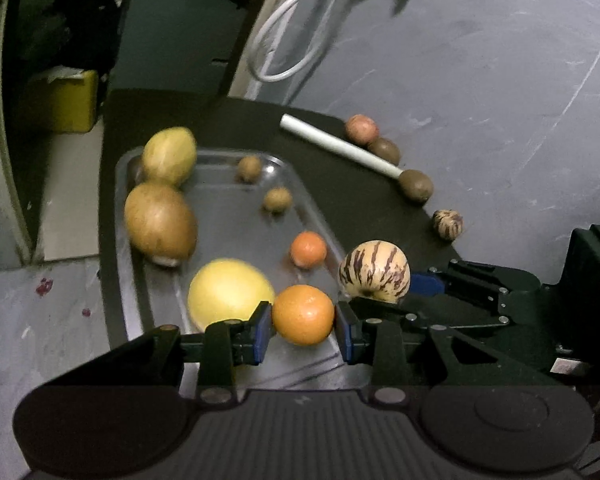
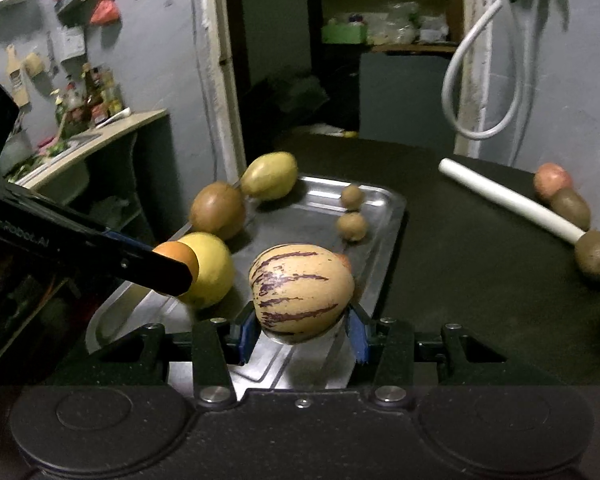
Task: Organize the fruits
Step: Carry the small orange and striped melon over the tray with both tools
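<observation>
Left claw [image 1: 303,326] clamped on orange [image 1: 303,314], blue pads [image 1: 262,330] pressing both flanks, fruit hanging just above near end of steel tray [image 1: 216,208]. Right claw [image 2: 300,328] gripping striped melon-like fruit [image 2: 302,290], cream skin w/ purple streaks, long axis roughly crosswise betw. pads, stem end turned sideways. Both loads over tray's near end, side by side, left claw's finger crossing in front of big yellow fruit [image 2: 212,268] in right wrist view. Key relation for next move, as judged: free tray floor lies straight ahead & below both claws, toward centre; orange's drop spot hemmed by yellow fruit to its left & small orange fruit [image 1: 308,249] just beyond, so little room; striped fruit sits nearer tray's right rim. Whether either fruit touches tray: can't tell. Already in tray: two large brownish-yellow oval fruits [image 1: 160,224] at far-left side, two small brown round ones [image 1: 277,199] near far rim. Still out on dark matte worktop [image 1: 360,196]: pinkish fruit [image 1: 361,129], two fuzzy brown kiwi-like fruits [image 1: 416,186], small striped one [image 1: 447,223], all beside white tube [image 1: 340,145]. Tray smooth, shiny, shallow-rimmed: round fruit prob. rolls on release. Orange skin glossy, pebbled; firm enough for pads.
</observation>
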The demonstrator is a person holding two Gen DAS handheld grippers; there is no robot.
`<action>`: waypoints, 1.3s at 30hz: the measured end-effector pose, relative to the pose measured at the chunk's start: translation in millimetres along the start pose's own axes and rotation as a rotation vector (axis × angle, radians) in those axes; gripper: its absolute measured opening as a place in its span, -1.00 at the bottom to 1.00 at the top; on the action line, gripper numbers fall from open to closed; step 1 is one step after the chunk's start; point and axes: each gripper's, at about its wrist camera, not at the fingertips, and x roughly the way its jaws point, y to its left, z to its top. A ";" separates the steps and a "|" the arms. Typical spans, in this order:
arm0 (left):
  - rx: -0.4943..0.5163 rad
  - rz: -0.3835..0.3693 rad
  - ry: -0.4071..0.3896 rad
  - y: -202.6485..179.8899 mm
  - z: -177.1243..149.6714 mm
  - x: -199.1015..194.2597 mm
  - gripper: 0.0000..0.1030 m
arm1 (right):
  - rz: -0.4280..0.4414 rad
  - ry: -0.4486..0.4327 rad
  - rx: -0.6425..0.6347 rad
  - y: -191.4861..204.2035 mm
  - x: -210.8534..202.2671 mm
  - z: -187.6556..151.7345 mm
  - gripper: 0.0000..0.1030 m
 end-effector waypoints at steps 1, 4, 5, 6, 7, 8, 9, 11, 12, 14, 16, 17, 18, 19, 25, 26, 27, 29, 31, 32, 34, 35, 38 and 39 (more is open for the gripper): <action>-0.006 0.007 0.006 1.8 -2.4 0.7 -0.29 | 0.010 0.010 -0.008 1.5 1.7 -1.3 -0.08; -0.004 0.009 0.004 2.5 -8.5 -2.4 -0.29 | 0.026 0.033 -0.026 5.0 6.3 -3.7 -0.08; 0.002 0.012 0.005 1.3 -9.3 -2.3 -0.29 | 0.030 0.038 -0.029 5.0 8.1 -4.3 -0.08; 0.006 0.014 0.006 0.7 -10.2 -2.2 -0.29 | 0.035 0.043 -0.032 6.0 9.0 -4.9 -0.08; 0.006 0.014 0.009 0.2 -11.2 -1.7 -0.29 | 0.041 0.046 -0.034 6.2 10.4 -5.1 -0.08; 0.002 0.014 0.015 0.0 -12.8 -1.5 -0.29 | 0.044 0.050 -0.036 6.4 11.3 -5.2 -0.08; 0.002 0.016 0.020 -0.4 -14.5 -1.0 -0.29 | 0.047 0.053 -0.037 6.8 11.9 -5.6 -0.08; -0.001 0.020 0.029 -0.2 -17.4 -0.2 -0.29 | 0.050 0.060 -0.036 6.5 14.2 -5.6 -0.08; -0.005 0.021 0.033 -0.2 -18.0 0.9 -0.29 | 0.052 0.063 -0.036 6.2 14.9 -5.6 -0.08; -0.011 0.027 0.043 1.3 -20.9 1.7 -0.29 | 0.056 0.070 -0.039 5.4 16.5 -5.9 -0.08; -0.014 0.038 0.056 3.1 -24.0 2.9 -0.29 | 0.061 0.079 -0.039 5.2 17.7 -7.0 -0.08; -0.016 0.046 0.064 4.4 -25.7 3.6 -0.29 | 0.062 0.082 -0.039 4.9 18.2 -7.3 -0.08; -0.018 0.053 0.070 5.3 -27.1 4.1 -0.29 | 0.063 0.085 -0.039 5.0 18.9 -7.9 -0.08; -0.019 0.062 0.074 6.6 -28.2 4.7 -0.29 | 0.064 0.087 -0.040 5.4 19.2 -8.2 -0.08; -0.028 0.107 0.085 12.8 -28.9 7.3 -0.28 | 0.070 0.105 -0.046 8.4 22.2 -10.3 -0.07; -0.026 0.113 0.088 13.0 -28.6 8.2 -0.28 | 0.071 0.107 -0.047 8.7 22.9 -10.4 -0.07; -0.024 0.118 0.090 12.7 -28.8 8.7 -0.28 | 0.071 0.109 -0.047 8.9 23.4 -10.7 -0.07; -0.022 0.120 0.089 13.8 -29.2 8.8 -0.28 | 0.070 0.109 -0.047 9.2 23.7 -10.8 -0.07; -0.023 0.121 0.087 13.6 -29.3 9.0 -0.27 | 0.069 0.110 -0.047 9.1 23.7 -11.1 -0.07; -0.021 0.122 0.086 13.5 -29.3 9.2 -0.27 | 0.070 0.110 -0.046 9.2 23.8 -11.3 -0.07; -0.016 0.125 0.088 12.5 -29.3 9.6 -0.27 | 0.069 0.111 -0.047 9.1 23.8 -11.1 -0.06; -0.014 0.127 0.089 12.1 -29.4 9.6 -0.24 | 0.069 0.111 -0.045 9.1 23.7 -10.8 -0.06; -0.007 0.140 0.102 11.6 -29.2 8.1 -0.08 | 0.069 0.106 -0.037 8.4 21.9 -9.6 0.02; -0.008 0.142 0.105 11.8 -29.1 7.1 -0.03 | 0.070 0.105 -0.031 7.6 21.2 -9.6 0.04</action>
